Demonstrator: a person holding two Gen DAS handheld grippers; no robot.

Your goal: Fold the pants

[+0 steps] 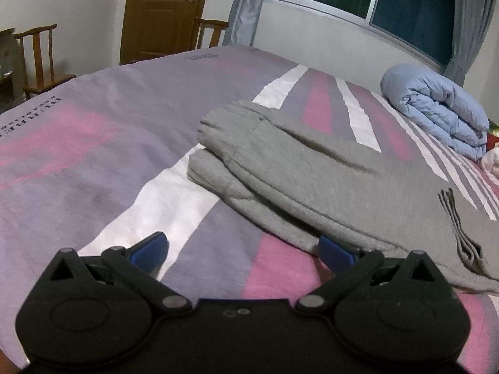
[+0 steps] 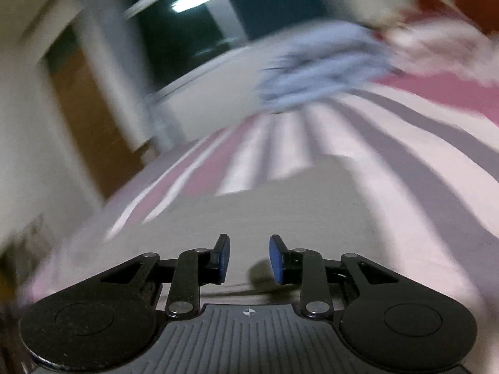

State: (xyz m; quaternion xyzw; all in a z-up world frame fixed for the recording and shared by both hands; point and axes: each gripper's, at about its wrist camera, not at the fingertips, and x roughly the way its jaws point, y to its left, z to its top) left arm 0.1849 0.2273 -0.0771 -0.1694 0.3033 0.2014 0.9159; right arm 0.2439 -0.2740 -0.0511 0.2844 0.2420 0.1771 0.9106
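In the left wrist view, the grey pants [image 1: 312, 171] lay across the centre and right of the frame on the striped bedspread [image 1: 93, 143], already doubled over, with stacked edges toward the upper left. The left gripper [image 1: 243, 251] stood wide open at the bottom, holding nothing; its right blue pad sat at the near hem. A rolled blue quilt [image 1: 436, 109] rested at the upper right. To fold cleanly, the pad would likely need to slide under every layer before closing.

The right wrist view was badly smeared. The right gripper [image 2: 249, 260] was partly open and empty, low in the frame over the grey pants [image 2: 296, 205] at centre. Slowing down before pinching seemed wise.
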